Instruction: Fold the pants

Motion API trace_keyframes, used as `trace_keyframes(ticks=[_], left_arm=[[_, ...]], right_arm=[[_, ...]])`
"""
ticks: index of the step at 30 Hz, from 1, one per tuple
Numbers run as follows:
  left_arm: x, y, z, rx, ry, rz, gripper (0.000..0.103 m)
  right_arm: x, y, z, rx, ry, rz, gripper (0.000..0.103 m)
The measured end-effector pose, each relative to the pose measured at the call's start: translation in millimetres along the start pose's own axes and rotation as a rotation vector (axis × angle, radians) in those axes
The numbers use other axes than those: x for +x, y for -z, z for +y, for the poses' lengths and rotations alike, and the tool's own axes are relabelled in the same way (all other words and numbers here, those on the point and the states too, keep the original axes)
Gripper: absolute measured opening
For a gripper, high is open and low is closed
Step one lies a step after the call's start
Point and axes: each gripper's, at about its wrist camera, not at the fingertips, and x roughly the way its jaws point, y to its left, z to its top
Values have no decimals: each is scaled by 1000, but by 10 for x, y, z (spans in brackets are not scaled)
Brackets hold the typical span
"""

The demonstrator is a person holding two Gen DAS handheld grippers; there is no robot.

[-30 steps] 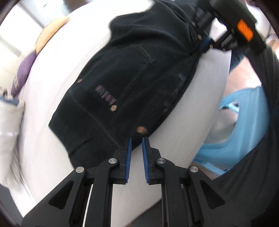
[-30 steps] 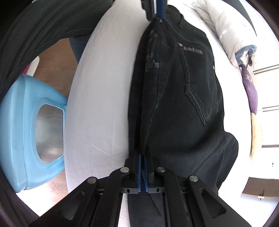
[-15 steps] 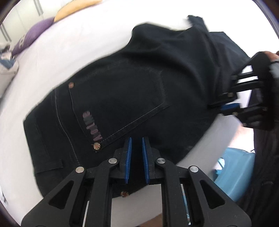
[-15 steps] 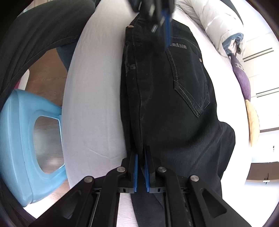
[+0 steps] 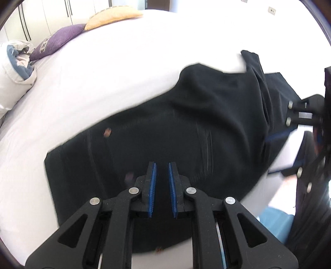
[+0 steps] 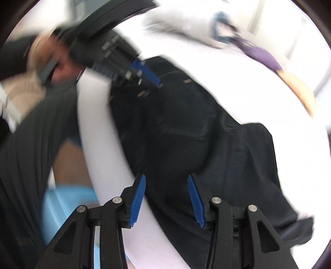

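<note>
Black jeans (image 5: 186, 132) lie folded lengthwise on the white bed (image 5: 103, 68), back pocket up. My left gripper (image 5: 161, 171) hovers over the waist end, its blue pads a narrow gap apart with nothing between them. My right gripper (image 6: 166, 184) is wide open and empty above the leg part of the jeans (image 6: 186, 128) near the bed's edge. The left gripper also shows blurred in the right wrist view (image 6: 144, 72), and the right gripper shows at the right edge of the left wrist view (image 5: 300, 115).
A purple cushion (image 5: 60, 41), a yellow cushion (image 5: 113, 14) and a white duvet (image 5: 14, 68) lie at the far side of the bed. A light blue plastic stool (image 6: 66, 207) stands on the wooden floor beside the bed. My dark clothing fills the left of the right wrist view.
My right gripper has let go of the jeans' edge and opened wide. My left gripper has moved from the waist edge to above the pocket area. Both views have swung.
</note>
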Motion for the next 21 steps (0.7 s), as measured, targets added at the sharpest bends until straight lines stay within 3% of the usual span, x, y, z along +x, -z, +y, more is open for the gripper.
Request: trace_keyframes(ticks=[2,5,10,13,17,21], left_arm=[[213,-121,-86,-6,3,17,12],[648,-160,-108,-11,-28,130,12],[553,-306,-252,-7,-63,74,12],[511,-493,-408,6,-51,42,12],[823,-597,-457,-55,-42,109,12],[925,-630,-397,-141,-17,112,12]], right_arm=[[167,76,-129,112,-33,29,46],[390,285,-215,220,-45,125,47],[-142,574,-443,375,-80,-33,47],[-581,943,-1062,670,-51,-190,56],[-1009,1682,-2077,1096,47,-343,57],[-1267,2162,-2689,1364,122,-498,59]])
